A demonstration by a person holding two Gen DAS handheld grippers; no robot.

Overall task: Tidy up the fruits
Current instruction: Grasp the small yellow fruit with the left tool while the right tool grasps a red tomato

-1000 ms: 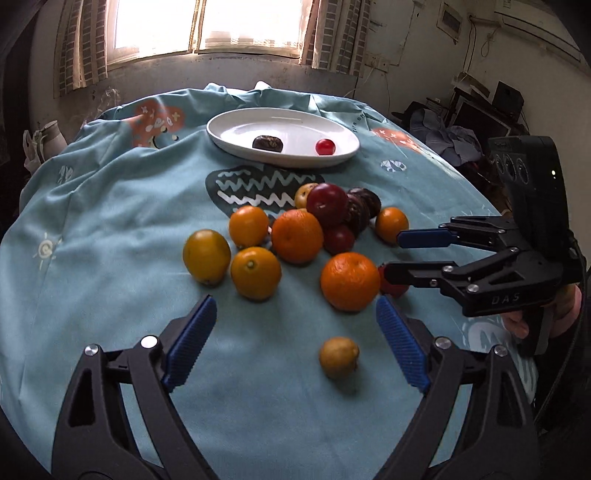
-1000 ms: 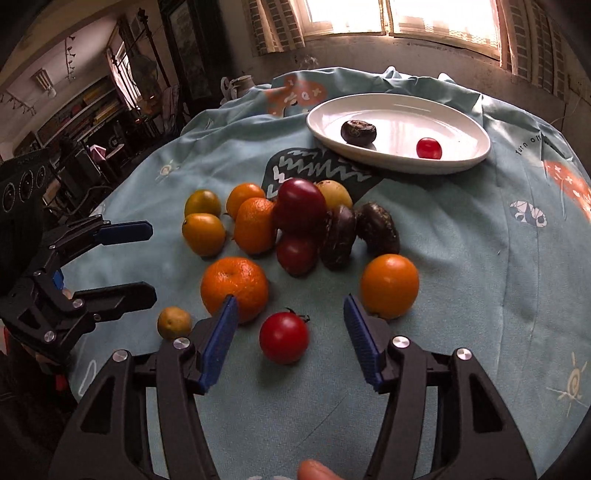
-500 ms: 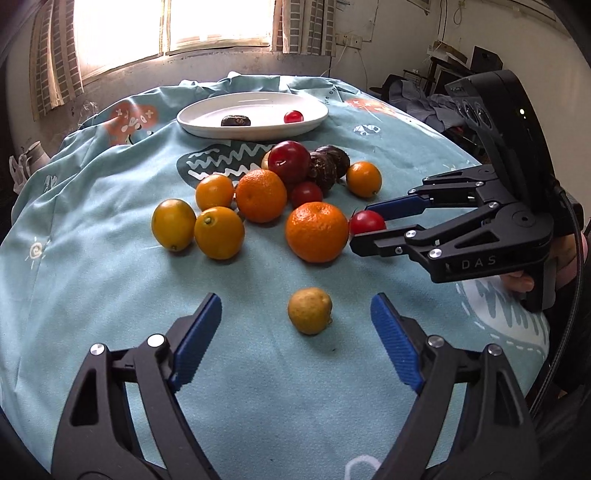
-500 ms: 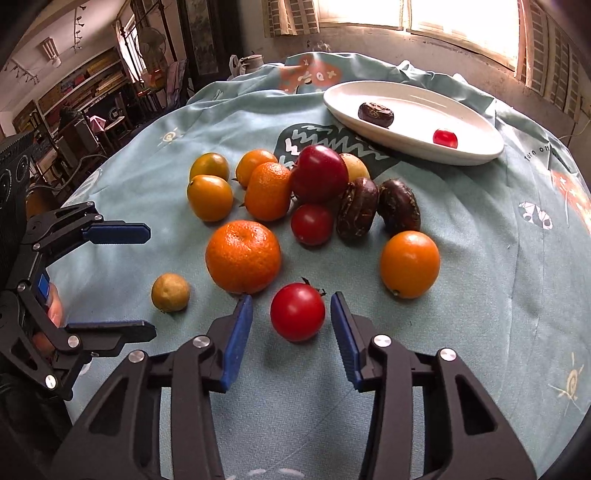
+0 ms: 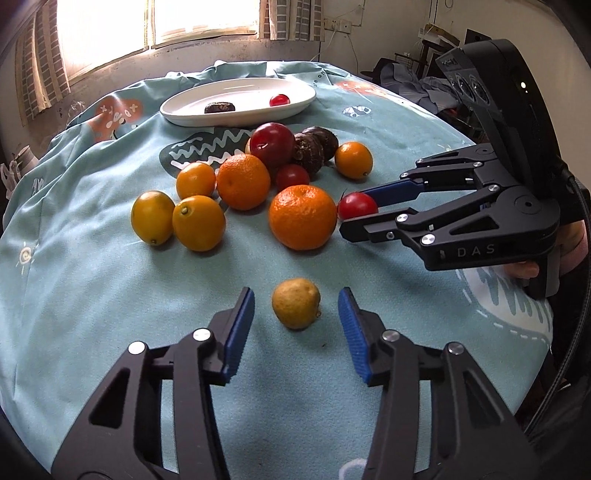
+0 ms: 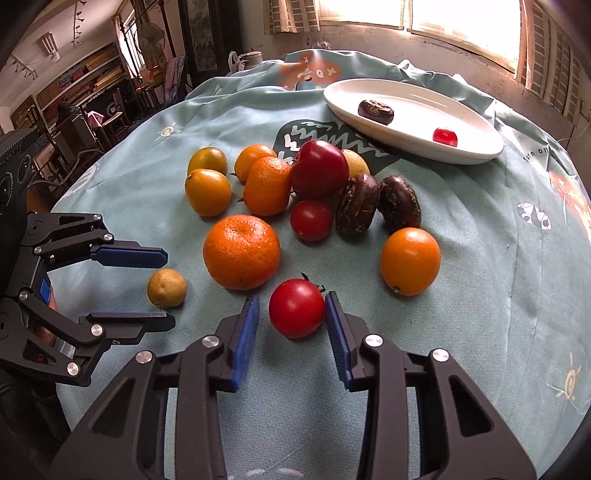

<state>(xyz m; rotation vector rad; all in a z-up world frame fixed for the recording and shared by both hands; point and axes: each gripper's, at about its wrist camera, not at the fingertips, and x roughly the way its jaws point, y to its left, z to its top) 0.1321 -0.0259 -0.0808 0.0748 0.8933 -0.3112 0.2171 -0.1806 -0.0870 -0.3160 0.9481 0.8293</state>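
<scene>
Daylight glares through a far window [image 5: 199,26] flanked by patterned curtains [image 5: 291,18]. Cluttered shelves [image 6: 70,85] line the dim left wall; a fan [image 6: 153,35] stands nearby.

Loose pile of oranges [image 6: 242,252], red tomatoes [image 6: 296,308] and dark wrinkly passion fruits [image 6: 357,209] mid-table, all resting on the teal cloth. One small yellowish fruit [image 5: 295,303] off alone. White plate [image 6: 476,153] behind, already holding a dark one [image 6: 375,111] plus a cherry tomato [image 6: 445,137].
</scene>
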